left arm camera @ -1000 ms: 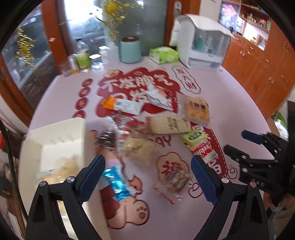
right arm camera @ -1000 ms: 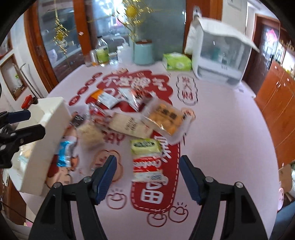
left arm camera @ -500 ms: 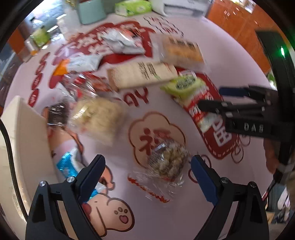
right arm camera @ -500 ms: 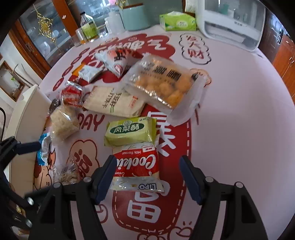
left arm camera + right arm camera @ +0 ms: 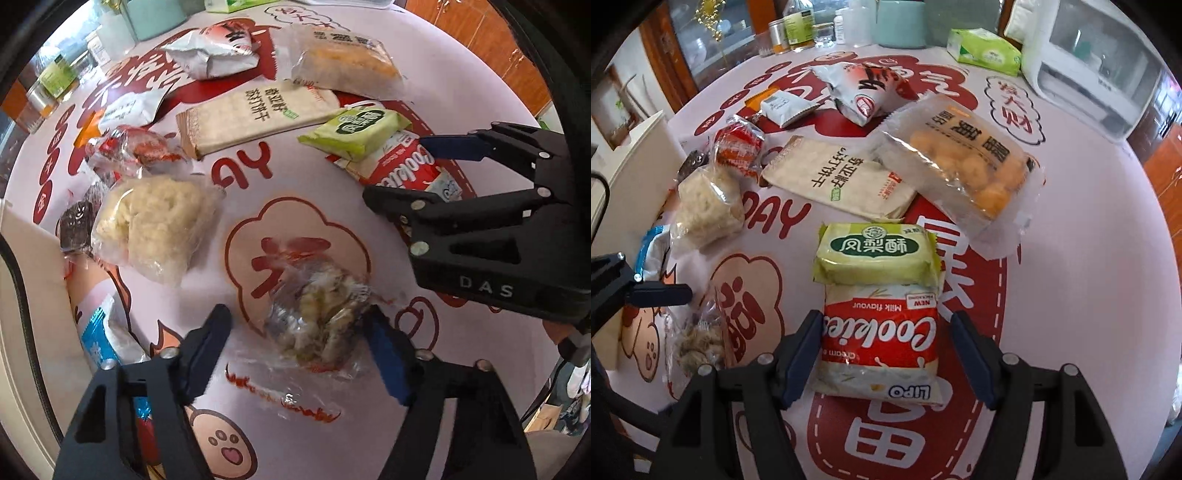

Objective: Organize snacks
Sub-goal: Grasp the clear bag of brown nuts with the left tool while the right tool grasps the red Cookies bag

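A round table [image 5: 1108, 258] under a pink cloth printed with red shapes carries everything; in the right wrist view the red cookie pack [image 5: 881, 347] lies near centre, a green pastry pack [image 5: 875, 254] touching it at 12 o'clock; a beige cracker pack [image 5: 838, 181] at 11; a clear bag of yellow puffs [image 5: 964, 162] at 1; a white box [image 5: 635, 155] at 9; a tissue pack [image 5: 986, 50] at the far edge.

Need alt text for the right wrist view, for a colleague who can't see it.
The right gripper straddles a red Cookies packet, its jaws closing, pads not yet pressing. A green pastry packet overlaps the packet's far end.
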### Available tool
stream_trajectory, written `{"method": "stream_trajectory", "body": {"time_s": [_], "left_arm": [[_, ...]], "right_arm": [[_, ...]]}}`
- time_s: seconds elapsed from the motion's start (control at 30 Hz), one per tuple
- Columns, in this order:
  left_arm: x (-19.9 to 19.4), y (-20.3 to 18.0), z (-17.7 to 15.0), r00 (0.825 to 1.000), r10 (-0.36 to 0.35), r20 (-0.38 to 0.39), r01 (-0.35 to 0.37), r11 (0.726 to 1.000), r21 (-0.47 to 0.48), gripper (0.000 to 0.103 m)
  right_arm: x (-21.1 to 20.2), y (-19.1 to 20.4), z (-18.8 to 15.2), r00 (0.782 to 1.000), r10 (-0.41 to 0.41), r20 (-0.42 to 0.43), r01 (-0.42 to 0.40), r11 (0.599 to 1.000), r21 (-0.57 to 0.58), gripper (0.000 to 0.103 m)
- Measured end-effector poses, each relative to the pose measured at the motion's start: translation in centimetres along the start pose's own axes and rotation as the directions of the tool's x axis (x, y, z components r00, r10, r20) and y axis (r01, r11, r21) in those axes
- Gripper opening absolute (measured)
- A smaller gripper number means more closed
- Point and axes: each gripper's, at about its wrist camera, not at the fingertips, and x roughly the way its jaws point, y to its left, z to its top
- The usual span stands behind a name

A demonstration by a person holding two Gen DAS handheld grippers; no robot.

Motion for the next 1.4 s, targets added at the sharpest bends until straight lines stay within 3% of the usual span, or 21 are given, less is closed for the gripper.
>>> {"method": "stream_trajectory", "body": {"time_s": [0.03,0.17,0.47,0.8,1.03,1.4], "left_arm": [[-0.2,-0.3,0.0,1.000,0.019,0.015,-0.019,1.000,0.013,0.053],[-0.4,-0.9,-0.3,0.999,0.049,0.012,-0.049,0.999,0.018,0.050],[-2.6,-0.6,-1.3,0.998,0.051,0.020,-0.051,0.998,-0.037,0.049],[-8.7,0.4,-2.0,0.989,0.069,0.130,-0.063,0.997,-0.054,0.050],[-14.2,2.4,-3.1,0.970,0.093,0.223,-0.072,0.992,-0.099,0.050],[-20.7,7.9,-6.8,0.939,0.169,0.300,-0.111,0.973,-0.203,0.050]], "right_arm": [[-0.2,0.0,-0.1,1.000,-0.003,0.006,0.003,1.000,0.003,0.057],[-0.5,-0.2,0.0,1.000,-0.001,0.000,0.001,1.000,0.023,0.046],[-2.5,-0.2,-1.1,1.000,0.012,-0.022,-0.010,0.997,0.070,0.046],[-7.8,1.7,-1.9,0.998,0.016,0.054,-0.019,0.999,0.046,0.046],[-12.0,4.0,-0.5,0.990,0.022,0.136,-0.025,0.999,0.021,0.046],[-15.9,10.5,2.1,0.971,0.108,0.212,-0.103,0.994,-0.034,0.046]]}}
